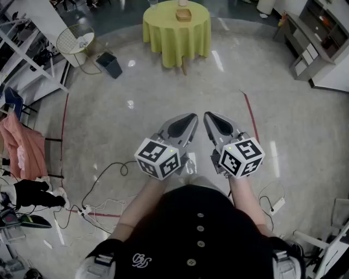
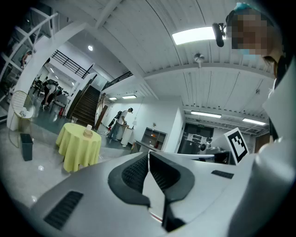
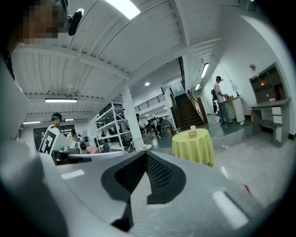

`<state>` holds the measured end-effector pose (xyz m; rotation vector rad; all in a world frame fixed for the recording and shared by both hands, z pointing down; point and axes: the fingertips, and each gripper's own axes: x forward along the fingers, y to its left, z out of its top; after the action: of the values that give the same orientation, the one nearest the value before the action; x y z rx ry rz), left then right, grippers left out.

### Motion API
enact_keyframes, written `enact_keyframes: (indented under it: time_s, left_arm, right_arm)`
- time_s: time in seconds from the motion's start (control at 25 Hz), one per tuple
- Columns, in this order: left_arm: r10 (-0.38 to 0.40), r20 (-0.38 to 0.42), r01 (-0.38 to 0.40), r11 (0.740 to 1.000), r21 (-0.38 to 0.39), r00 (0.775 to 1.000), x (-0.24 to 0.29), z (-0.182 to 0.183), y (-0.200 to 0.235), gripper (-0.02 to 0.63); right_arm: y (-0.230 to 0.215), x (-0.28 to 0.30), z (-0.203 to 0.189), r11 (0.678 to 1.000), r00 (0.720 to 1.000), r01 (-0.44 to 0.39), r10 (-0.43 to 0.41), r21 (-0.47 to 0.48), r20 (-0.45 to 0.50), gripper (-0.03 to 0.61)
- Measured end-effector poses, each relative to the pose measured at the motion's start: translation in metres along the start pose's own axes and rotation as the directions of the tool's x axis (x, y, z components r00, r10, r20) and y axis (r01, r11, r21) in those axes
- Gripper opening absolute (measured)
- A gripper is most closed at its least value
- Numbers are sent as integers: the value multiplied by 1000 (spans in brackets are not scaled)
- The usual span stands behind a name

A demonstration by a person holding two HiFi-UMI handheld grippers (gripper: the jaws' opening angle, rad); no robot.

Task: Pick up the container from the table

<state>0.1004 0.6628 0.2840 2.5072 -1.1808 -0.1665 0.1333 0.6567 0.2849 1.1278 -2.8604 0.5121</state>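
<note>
The left gripper is held level before the person's chest, jaws clenched on nothing. Well ahead, the container sits on the yellow-clothed counter, far from both grippers. The right gripper, just beside the left, is clenched too, empty.

Black buttoned top; grey left claw, right claw

Far ahead of me, on the grey floor, stands a round bench draped in yellow-green; a tan container sits on it, a glass further left.
</note>
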Motion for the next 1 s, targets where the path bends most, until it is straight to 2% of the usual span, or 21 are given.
enact_keyframes:
  time_s: [0.2,0.52,0.68,0.84,1.0]
  left_arm:
    - [-12,-31,13,1000,22,999,3,-3,-4,20]
    - [17,-22,-15,999,52,1000,3,3,1,20]
    - [18,-13,-18,999,42,1000,6,4,3,20]
    - [25,1,-25,1000,-3,1000,13,2,4,20]
    - [41,-5,-41,999,-12,999,20,-2,2,20]
  right_arm:
    - [3,3,3,1000,1000,-16,16,4,17,3]
    - [0,-2,5,1000,1000,-18,18,-15,12,2]
    - [-6,-2,6,1000,1000,-1,1,-12,18,3]
    - [-15,-1,6,999,999,32,-32,19,38,3]
    - [-21,-3,10,1000,999,14,-15,22,36,3]
